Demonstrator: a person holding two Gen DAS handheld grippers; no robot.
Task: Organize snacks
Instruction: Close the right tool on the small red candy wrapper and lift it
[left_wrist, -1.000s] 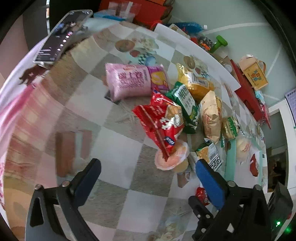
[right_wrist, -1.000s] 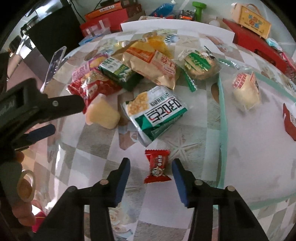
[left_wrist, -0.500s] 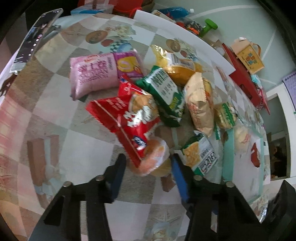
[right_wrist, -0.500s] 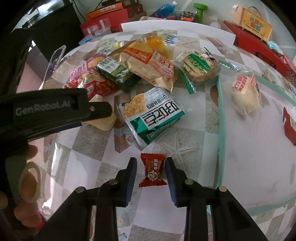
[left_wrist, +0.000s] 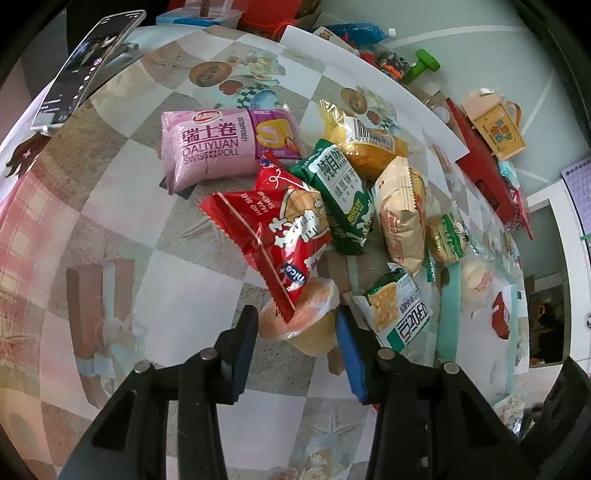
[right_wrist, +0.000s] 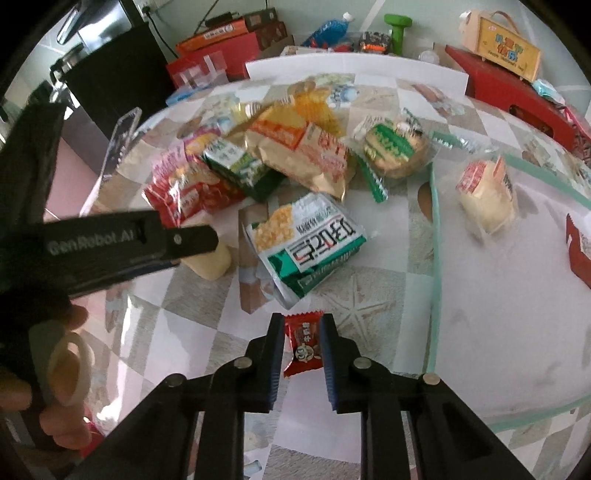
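A pile of snack packets lies on the checked tablecloth: a pink Swiss roll bag, a red bag, a green biscuit pack and a green-white cracker pack. My left gripper is closing tight on a small round cake in a clear wrapper; both pads press its sides. The red bag's corner overlaps the cake. My right gripper is closing tight on a small red candy, pinched between its pads on the cloth. The left gripper also shows in the right wrist view, held by a hand.
A phone leans at the table's far left edge. A white mat with a teal rim covers the right side and carries a wrapped bun and a red packet. Red boxes and a green dumbbell sit beyond the table.
Both grippers went from wide open to closed. The left moved in over the pile and closed on the round cake; the right closed on the red candy.
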